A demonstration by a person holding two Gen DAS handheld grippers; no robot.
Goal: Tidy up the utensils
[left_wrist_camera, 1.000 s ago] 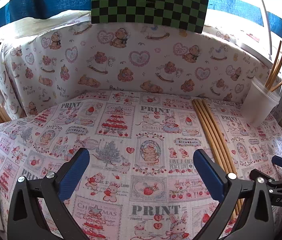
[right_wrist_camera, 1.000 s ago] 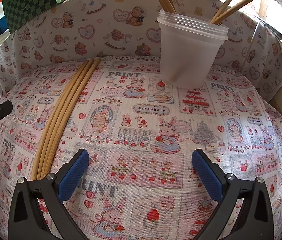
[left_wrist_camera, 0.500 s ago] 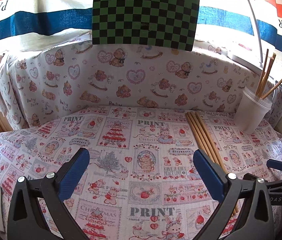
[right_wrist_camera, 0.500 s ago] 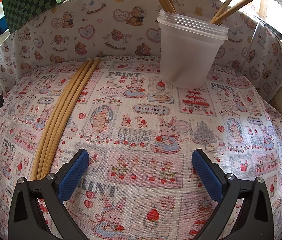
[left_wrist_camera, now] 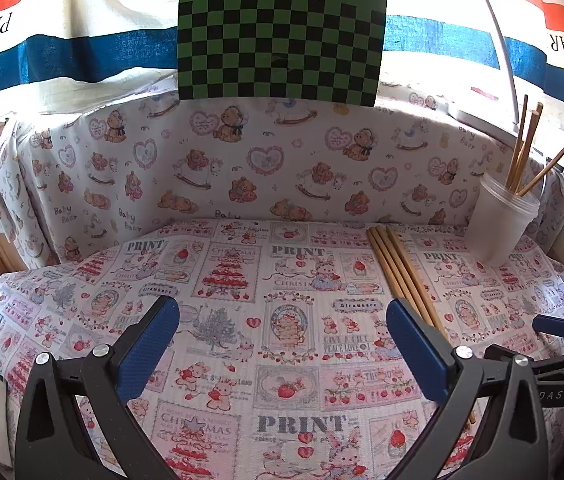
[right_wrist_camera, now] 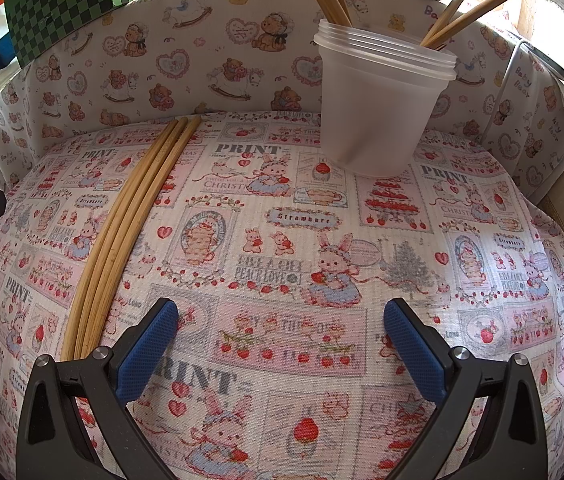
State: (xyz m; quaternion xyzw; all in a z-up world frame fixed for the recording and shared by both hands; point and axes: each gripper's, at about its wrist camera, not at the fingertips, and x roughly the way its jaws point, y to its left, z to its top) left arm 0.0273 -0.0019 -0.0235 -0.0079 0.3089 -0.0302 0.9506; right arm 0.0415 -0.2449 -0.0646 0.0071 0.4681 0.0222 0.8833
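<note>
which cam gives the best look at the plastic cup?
Right wrist. The plastic cup stands large and near the centre there, with its ridged rim and the chopsticks inside it clear. The left wrist view shows the plastic cup small and distorted at the far right edge.

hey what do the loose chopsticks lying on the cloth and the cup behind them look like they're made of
Chopsticks: probably bamboo or light wood, going by the matte tan surface with faint grain and no shine. Cup: looks like frosted translucent plastic, milky and semi-see-through with a ridged rim; the sticks inside are blurred through its wall.
</note>
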